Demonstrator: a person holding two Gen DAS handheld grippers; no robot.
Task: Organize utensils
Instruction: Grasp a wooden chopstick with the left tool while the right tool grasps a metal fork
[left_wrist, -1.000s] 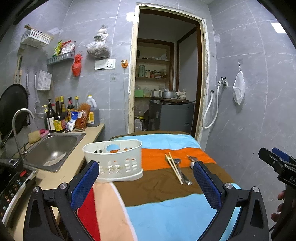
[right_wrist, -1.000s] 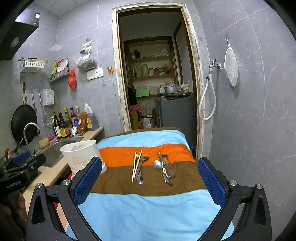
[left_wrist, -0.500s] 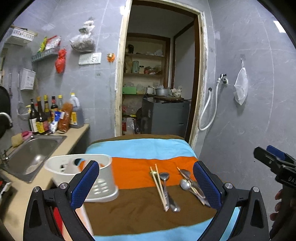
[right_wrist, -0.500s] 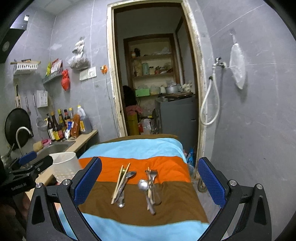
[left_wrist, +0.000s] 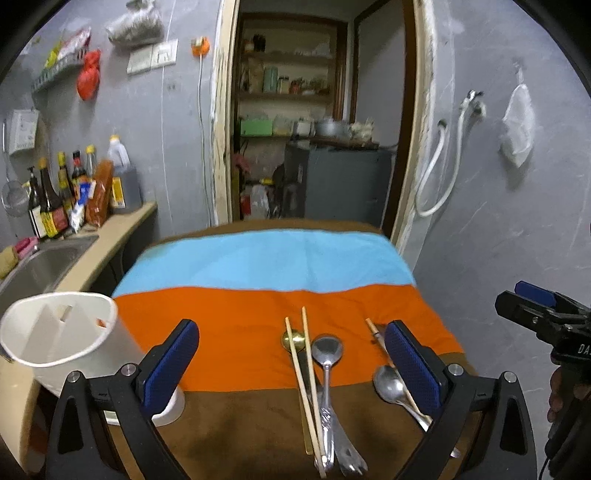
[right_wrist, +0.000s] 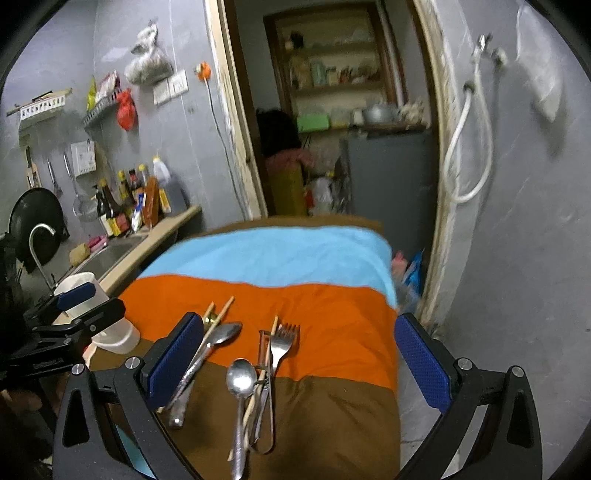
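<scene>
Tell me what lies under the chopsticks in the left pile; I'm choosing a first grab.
Under the chopsticks lie a gold-bowled spoon and a steel spoon; their crossed handles hide what is lower.

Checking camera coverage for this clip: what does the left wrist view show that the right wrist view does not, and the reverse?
Only the left wrist view shows inside the white caddy, with its divider, and the gold spoon bowl under the chopsticks.

Only the right wrist view shows the fork, the curved tap and the black pan on the wall.

Both show the striped cloth, two loose utensil groups, the bottles by the sink, the doorway, and the other gripper: right gripper, left gripper. Both have open, empty fingers.
</scene>
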